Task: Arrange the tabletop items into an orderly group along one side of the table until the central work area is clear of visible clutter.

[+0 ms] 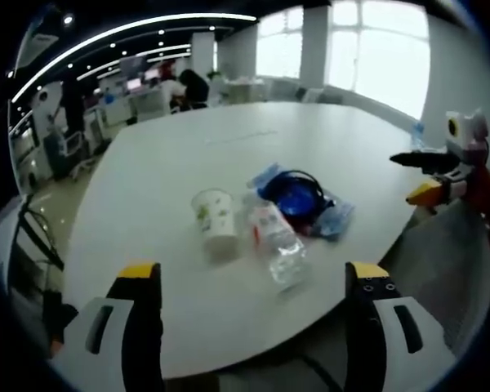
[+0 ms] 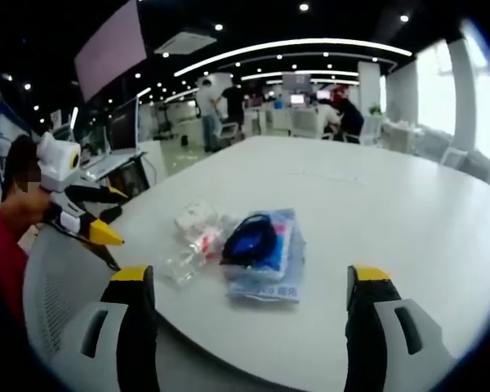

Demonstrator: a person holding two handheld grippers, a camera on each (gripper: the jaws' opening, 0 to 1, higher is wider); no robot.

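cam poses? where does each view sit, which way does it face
Left gripper view: rides the left gripper, looks across the white oval table at a white paper cup, clear plastic bottle and blue bundle on a plastic bag; right gripper enters at right.
Right gripper view: rides the right gripper, faces the same pile from the other side; left gripper and a hand at left.
Shared: table, cup, bottle, bundle.

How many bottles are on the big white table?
1. The clear plastic bottle lies on its side near the table's edge, between the paper cup and the blue packet. Another could hide behind the packet.
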